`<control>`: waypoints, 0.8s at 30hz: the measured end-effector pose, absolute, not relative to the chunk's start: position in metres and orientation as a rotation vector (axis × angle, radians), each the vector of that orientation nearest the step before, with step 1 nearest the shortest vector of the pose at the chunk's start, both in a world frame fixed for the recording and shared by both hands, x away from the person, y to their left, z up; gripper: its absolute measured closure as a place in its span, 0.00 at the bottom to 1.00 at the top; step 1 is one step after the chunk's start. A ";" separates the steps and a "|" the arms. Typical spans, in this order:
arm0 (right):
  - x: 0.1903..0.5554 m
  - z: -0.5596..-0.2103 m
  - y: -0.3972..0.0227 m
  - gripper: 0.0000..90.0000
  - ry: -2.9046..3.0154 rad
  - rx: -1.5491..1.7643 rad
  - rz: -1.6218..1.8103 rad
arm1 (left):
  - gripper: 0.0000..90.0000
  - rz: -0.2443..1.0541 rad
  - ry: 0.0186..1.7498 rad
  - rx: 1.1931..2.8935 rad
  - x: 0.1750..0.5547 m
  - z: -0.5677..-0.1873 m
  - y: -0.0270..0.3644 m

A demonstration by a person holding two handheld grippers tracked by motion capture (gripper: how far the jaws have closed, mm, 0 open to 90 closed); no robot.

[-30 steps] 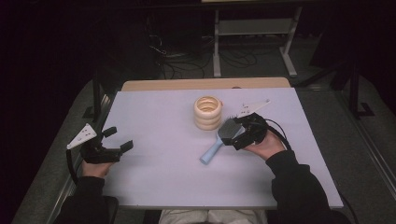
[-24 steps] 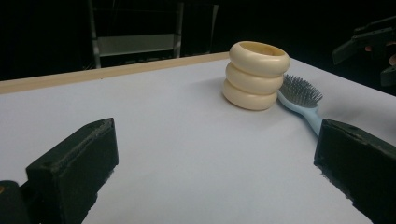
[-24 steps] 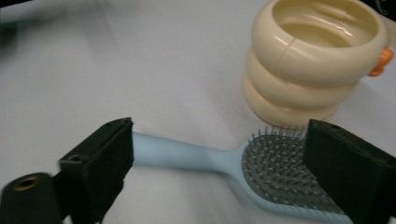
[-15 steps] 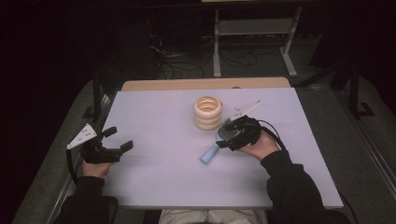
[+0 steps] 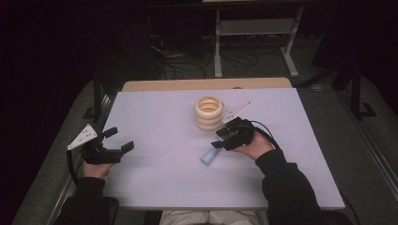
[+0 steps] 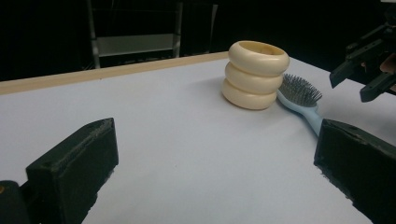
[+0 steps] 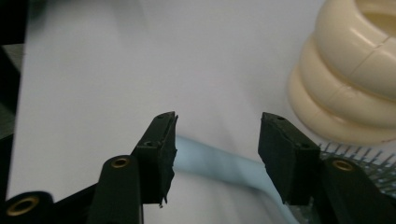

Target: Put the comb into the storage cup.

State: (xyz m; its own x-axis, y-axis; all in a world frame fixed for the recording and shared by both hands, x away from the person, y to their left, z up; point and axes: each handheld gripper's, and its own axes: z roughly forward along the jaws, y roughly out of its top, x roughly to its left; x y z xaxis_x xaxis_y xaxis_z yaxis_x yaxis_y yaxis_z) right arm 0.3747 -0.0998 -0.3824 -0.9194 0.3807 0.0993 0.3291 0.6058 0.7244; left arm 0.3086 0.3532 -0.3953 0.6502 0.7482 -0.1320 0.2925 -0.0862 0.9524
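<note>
A cream holder [image 5: 209, 112] made of three stacked rings stands at the table's middle back. A light blue hairbrush [image 5: 210, 156] lies just right of it, handle pointing toward the person. My right gripper [image 5: 224, 138] hovers over the brush, open. In the right gripper view its gripper [image 7: 219, 126] has a jaw on each side of the blue handle [image 7: 219, 161], apart from it, with the holder [image 7: 355, 79] and bristles [image 7: 369, 158] to the right. My left gripper [image 5: 119, 139] rests open and empty at the table's left edge. The left gripper view looks between its jaws [image 6: 217, 135] toward the holder [image 6: 256, 74] and brush [image 6: 303, 100].
The white tabletop [image 5: 155, 117] has a wooden strip [image 5: 206, 84] along its far edge. Beyond it the dark floor holds cables [image 5: 187, 61] and a metal stand [image 5: 253, 37]. A black frame [image 5: 97, 93] stands off the table's left side.
My right gripper has shifted a little left and toward the person, down over the brush's handle. The left gripper, holder and brush have stayed put.
</note>
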 end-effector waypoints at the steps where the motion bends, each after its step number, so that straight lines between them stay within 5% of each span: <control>1: 0.375 -0.383 -0.098 0.54 2.739 0.617 1.213 | 0.00 0.473 0.862 1.666 0.309 -0.395 0.353; 14: 0.382 -0.392 -0.085 0.97 2.761 0.632 1.161 | 0.00 0.471 0.861 1.668 0.309 -0.395 0.353; 24: 0.386 -0.405 -0.072 0.99 2.743 0.724 1.060 | 0.00 0.469 0.860 1.670 0.309 -0.396 0.353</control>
State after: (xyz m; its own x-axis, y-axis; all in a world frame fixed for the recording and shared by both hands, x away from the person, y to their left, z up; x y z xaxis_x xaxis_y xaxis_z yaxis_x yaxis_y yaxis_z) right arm 0.3864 -0.0719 -0.4050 -0.8797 0.4712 0.0645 0.3920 0.6418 0.6591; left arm 0.3087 0.3525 -0.3956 0.6528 0.7461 -0.1313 0.2934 -0.0892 0.9518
